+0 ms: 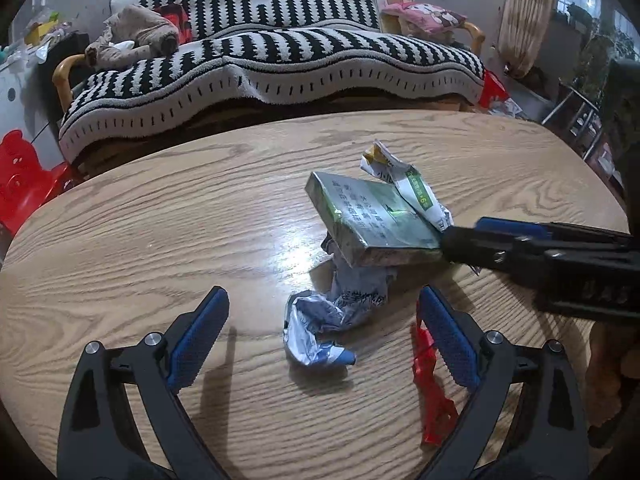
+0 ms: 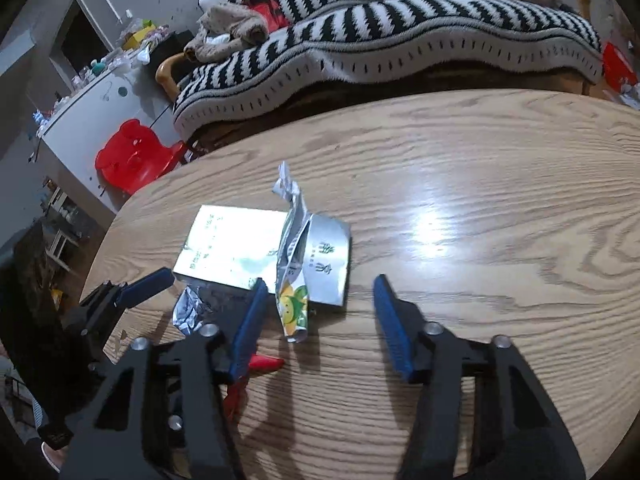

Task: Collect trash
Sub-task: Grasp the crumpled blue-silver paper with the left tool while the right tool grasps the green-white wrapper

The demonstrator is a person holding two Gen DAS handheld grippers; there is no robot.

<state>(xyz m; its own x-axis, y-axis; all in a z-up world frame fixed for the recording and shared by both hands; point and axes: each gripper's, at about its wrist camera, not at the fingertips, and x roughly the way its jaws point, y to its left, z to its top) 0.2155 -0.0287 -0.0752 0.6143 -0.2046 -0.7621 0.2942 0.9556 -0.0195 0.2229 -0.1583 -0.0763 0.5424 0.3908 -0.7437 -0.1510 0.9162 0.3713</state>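
Note:
A small pile of trash lies on the round wooden table (image 1: 160, 220). A silver-green flat box (image 1: 368, 220) rests tilted on a crumpled blue-white wrapper (image 1: 328, 320); a white-green wrapper (image 1: 404, 184) lies across the box. A red wrapper (image 1: 432, 392) lies by my left gripper's right finger. My left gripper (image 1: 324, 332) is open around the blue-white wrapper. My right gripper (image 2: 318, 320) is open around the near end of the white-green wrapper (image 2: 294, 256), in front of the box (image 2: 240, 244). The right gripper's fingertips (image 1: 460, 240) touch the box edge in the left wrist view.
A sofa with a black-and-white striped cover (image 1: 272, 60) stands behind the table, with a plush toy (image 1: 132, 36) on it. A red bear-shaped stool (image 2: 128, 156) stands on the floor at the left. Cluttered shelves (image 1: 592, 120) are on the right.

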